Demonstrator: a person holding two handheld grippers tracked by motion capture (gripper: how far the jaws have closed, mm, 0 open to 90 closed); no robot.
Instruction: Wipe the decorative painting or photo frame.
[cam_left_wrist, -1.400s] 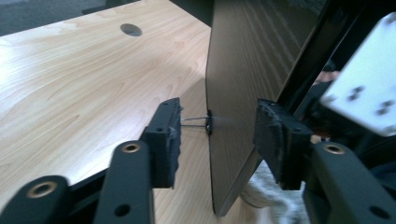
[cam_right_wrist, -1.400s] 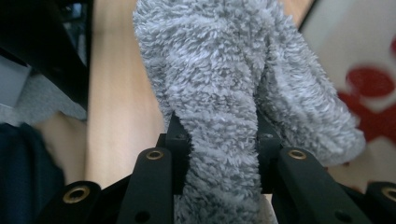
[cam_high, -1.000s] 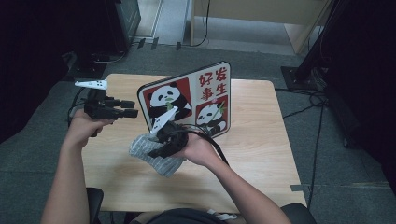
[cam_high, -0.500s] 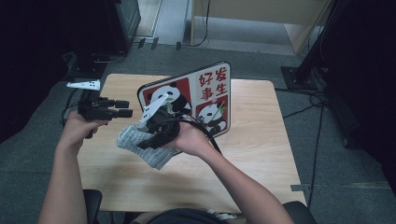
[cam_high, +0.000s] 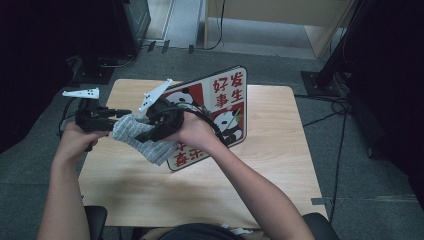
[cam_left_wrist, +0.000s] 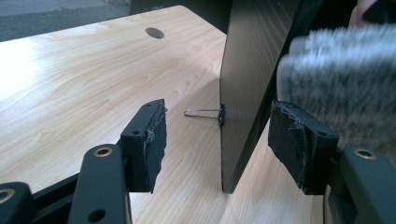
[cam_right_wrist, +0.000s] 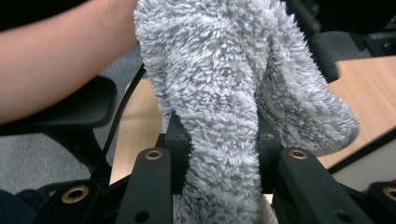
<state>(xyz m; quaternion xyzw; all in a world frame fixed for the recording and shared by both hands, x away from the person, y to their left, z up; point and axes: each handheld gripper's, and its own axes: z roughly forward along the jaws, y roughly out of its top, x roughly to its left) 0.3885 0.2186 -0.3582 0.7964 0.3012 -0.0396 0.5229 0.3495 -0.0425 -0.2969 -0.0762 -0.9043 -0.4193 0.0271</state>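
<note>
A grey fluffy cloth (cam_high: 134, 134) hangs above the table's left side, pinched in my right gripper (cam_high: 146, 133). In the right gripper view the cloth (cam_right_wrist: 219, 70) fills the gap between the jaws of that gripper (cam_right_wrist: 219, 140), which is shut on it. My left gripper (cam_high: 121, 113) is just left of the cloth and stands open. In the left gripper view the dark back edge of the panda board (cam_left_wrist: 247, 70) shows in the gap of that gripper (cam_left_wrist: 219, 140), touching neither pad. The cloth (cam_left_wrist: 341, 84) hangs close above its right jaw.
The panda board (cam_high: 225, 107), red and white with Chinese characters, stands tilted on the wooden table (cam_high: 260, 175). A wire binder clip (cam_left_wrist: 219, 113) props its lower edge. A round cable hole (cam_left_wrist: 154, 32) lies farther along the tabletop. The person's forearm (cam_right_wrist: 60, 60) crosses behind the cloth.
My right hand has lifted the cloth off the table and carried it up and left, close to the left gripper. The left hand has hardly moved.
</note>
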